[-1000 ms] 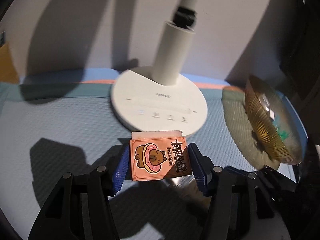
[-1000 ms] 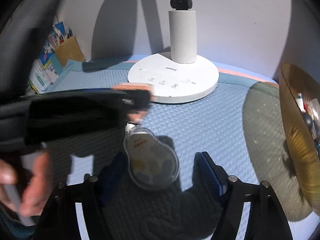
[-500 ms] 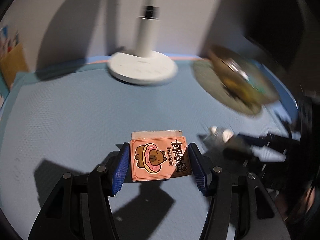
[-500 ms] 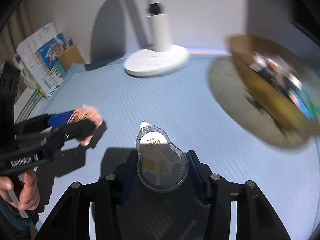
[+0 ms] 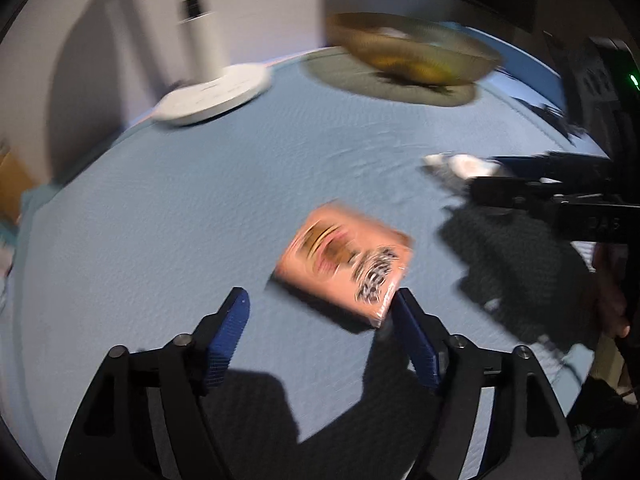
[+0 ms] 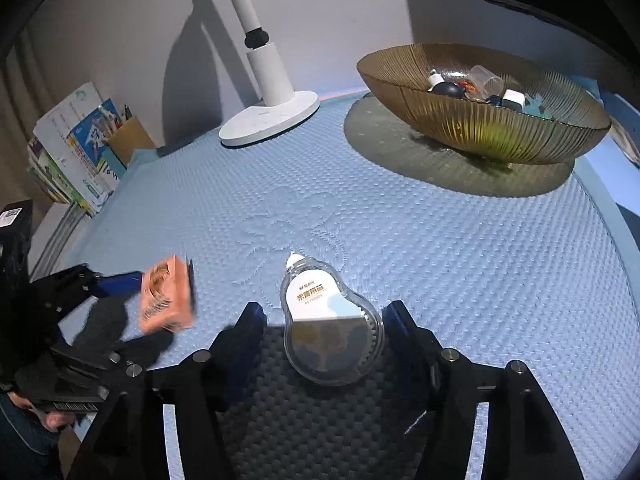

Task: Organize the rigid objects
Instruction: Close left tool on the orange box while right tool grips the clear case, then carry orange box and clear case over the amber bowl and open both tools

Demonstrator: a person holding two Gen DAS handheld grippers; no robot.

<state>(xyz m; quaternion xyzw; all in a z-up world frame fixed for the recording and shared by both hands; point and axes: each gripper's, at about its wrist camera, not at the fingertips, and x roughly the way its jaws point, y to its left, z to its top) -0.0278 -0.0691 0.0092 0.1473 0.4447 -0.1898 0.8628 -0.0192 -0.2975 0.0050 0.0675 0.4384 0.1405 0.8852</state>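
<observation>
Left gripper (image 5: 320, 308) standing with fingers spread, having just been opening; pink card box (image 5: 346, 258) tilted and blurred between them, its near corner close against the right-hand blue pad (image 5: 416, 344), clear of the left-hand pad, so no longer pinched. From the right wrist view, same pink box (image 6: 165, 295) seen low at the left edge, just ahead of the other gripper's blue pad, over the blue quilted worktop (image 6: 440, 240); whether resting on the surface or a little above it, cannot tell. Right gripper (image 6: 324, 320) likewise parted, jaws just opened further; clear pear-shaped correction tape dispenser (image 6: 330, 320) lying flat on the worktop between the fingers, nozzle pointing away, a narrow gap showing on each side, so no grip on it. Farther back, ribbed amber glass bowl (image 6: 480, 120) on a round grey-green mat (image 6: 420, 160), holding several small items, too small to name for sure. White lamp base (image 6: 272, 120) beside the bowl, toward the wall. Stack of books and a cardboard holder (image 6: 72, 148) at the far left edge. Part of a hand (image 6: 52, 420) visible at the lower left corner, around the left gripper's handle.
</observation>
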